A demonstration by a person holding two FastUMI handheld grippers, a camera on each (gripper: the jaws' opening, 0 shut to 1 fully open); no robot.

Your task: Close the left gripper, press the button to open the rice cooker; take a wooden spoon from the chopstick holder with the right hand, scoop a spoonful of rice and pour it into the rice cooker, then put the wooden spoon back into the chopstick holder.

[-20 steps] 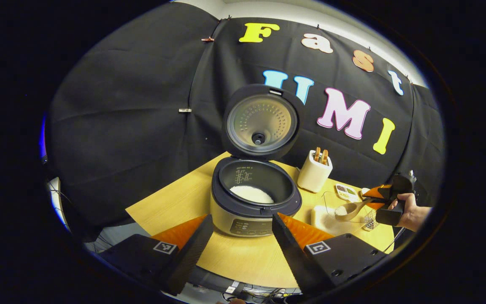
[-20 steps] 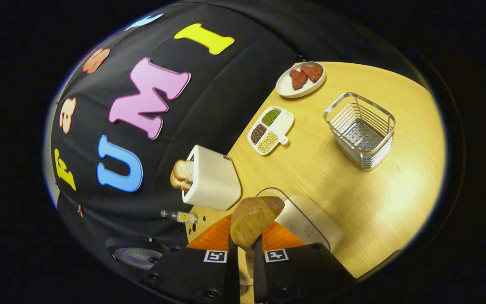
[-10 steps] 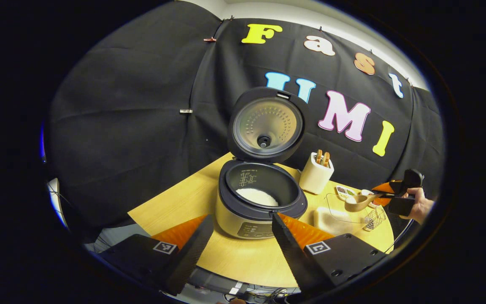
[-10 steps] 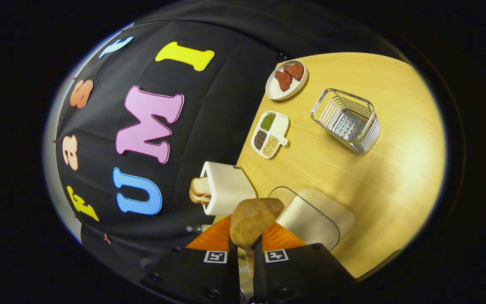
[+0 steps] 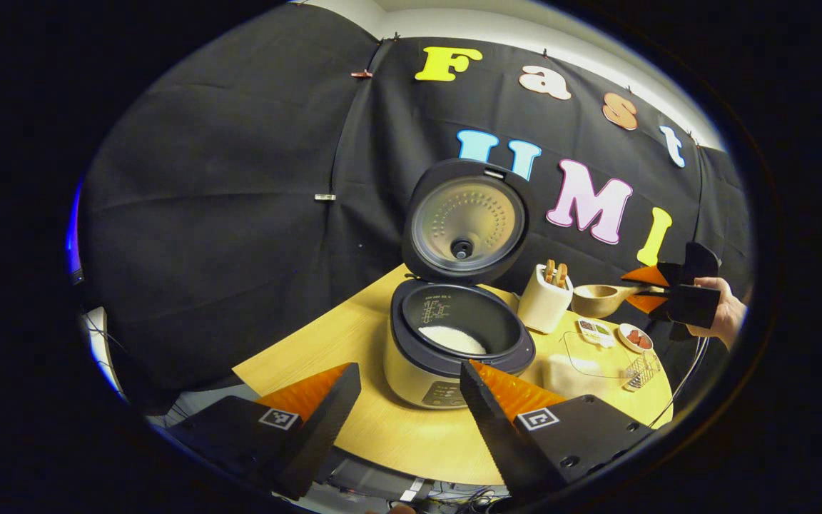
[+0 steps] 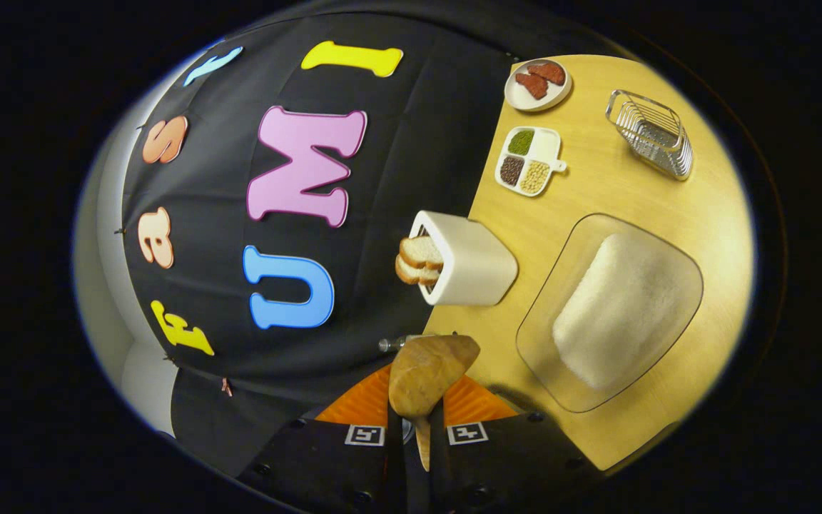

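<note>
The rice cooker [image 5: 454, 343] stands open on the table, lid [image 5: 464, 223] upright, with white rice in the bottom of its pot. My left gripper [image 5: 409, 371] is open just in front of it, holding nothing. The right gripper [image 5: 650, 290] hangs in the air to the cooker's right, shut on the handle of the wooden spoon [image 5: 595, 298], whose bowl is level and points at the cooker. In the right gripper view the spoon's bowl [image 6: 429, 373] rises from the right gripper [image 6: 414, 428]; its inside is hidden. Below lie the clear rice container [image 6: 618, 310] and the wire chopstick holder [image 6: 653, 132].
A white toaster [image 5: 543, 305] with bread slices stands between the cooker and the spoon. A divided dish of beans [image 6: 529, 160] and a small plate with red pieces [image 6: 538, 82] sit near the wall. Bare table [image 5: 382, 428] lies before the cooker.
The right gripper has lifted the spoon out of the rice container and carried it up over the toaster side. The left gripper has drawn back a little from the cooker.
</note>
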